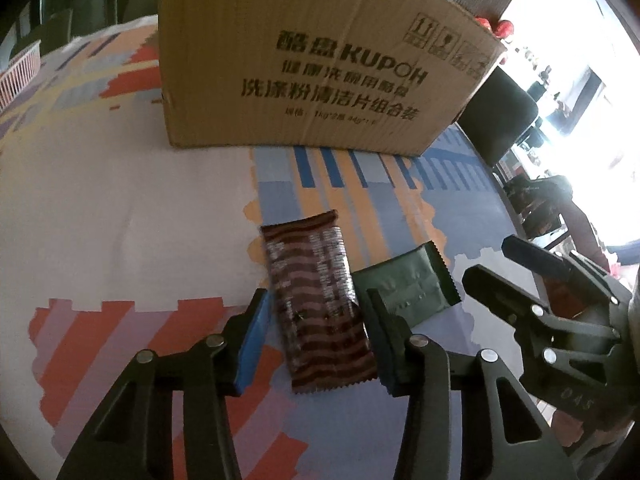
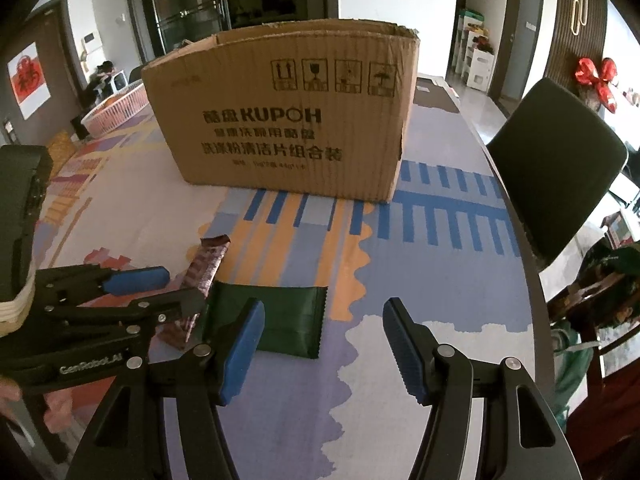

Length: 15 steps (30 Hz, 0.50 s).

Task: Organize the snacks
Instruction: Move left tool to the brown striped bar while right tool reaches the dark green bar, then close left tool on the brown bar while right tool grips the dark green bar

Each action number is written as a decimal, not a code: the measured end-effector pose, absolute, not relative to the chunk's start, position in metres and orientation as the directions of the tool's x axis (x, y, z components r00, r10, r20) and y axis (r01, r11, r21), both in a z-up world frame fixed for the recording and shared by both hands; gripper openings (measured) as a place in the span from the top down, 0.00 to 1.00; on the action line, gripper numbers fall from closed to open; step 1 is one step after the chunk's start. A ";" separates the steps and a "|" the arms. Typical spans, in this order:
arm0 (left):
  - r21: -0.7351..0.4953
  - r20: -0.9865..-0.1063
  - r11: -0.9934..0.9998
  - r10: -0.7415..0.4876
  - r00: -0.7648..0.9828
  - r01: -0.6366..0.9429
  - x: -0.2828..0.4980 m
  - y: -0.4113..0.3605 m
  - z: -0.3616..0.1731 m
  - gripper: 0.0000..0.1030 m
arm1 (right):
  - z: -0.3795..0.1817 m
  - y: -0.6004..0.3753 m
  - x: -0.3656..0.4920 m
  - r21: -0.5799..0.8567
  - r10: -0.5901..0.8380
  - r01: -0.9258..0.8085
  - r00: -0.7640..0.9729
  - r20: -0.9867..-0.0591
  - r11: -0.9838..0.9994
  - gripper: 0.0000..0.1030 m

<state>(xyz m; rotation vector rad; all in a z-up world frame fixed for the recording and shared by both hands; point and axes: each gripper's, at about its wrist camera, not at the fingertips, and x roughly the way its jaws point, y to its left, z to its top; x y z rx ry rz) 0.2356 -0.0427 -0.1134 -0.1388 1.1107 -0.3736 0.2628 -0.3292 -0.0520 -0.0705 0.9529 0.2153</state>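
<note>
Brown snack bar lies before the cardboard box, green packet beside it; left tool brackets bar, unclamped; right tool spread; next: pinch, lift

A: What can you actually read here?

B: The cardboard box says "KUPOH" in big dark letters, with Chinese lines under it and four handling symbols along the top edge.

A: Anything on the grippers?

B: The left gripper has "GenRobot.AI" on its arm, and the right gripper shows "045". The snack wrapper print is too blurry.
</note>
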 end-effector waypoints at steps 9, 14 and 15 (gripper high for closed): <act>-0.281 -0.850 0.934 -0.350 0.395 0.222 0.237 -0.043 -0.115 0.57 | -0.057 -0.327 0.265 0.042 0.157 -0.218 0.543 -0.825 0.975 0.39; -0.246 -0.856 0.939 -0.327 0.400 0.242 0.238 -0.049 -0.116 0.56 | -0.056 -0.326 0.267 0.041 0.163 -0.231 0.539 -0.826 0.972 0.39; -0.238 -0.856 0.940 -0.323 0.405 0.247 0.238 -0.050 -0.116 0.57 | -0.057 -0.326 0.267 0.042 0.163 -0.231 0.537 -0.827 0.972 0.39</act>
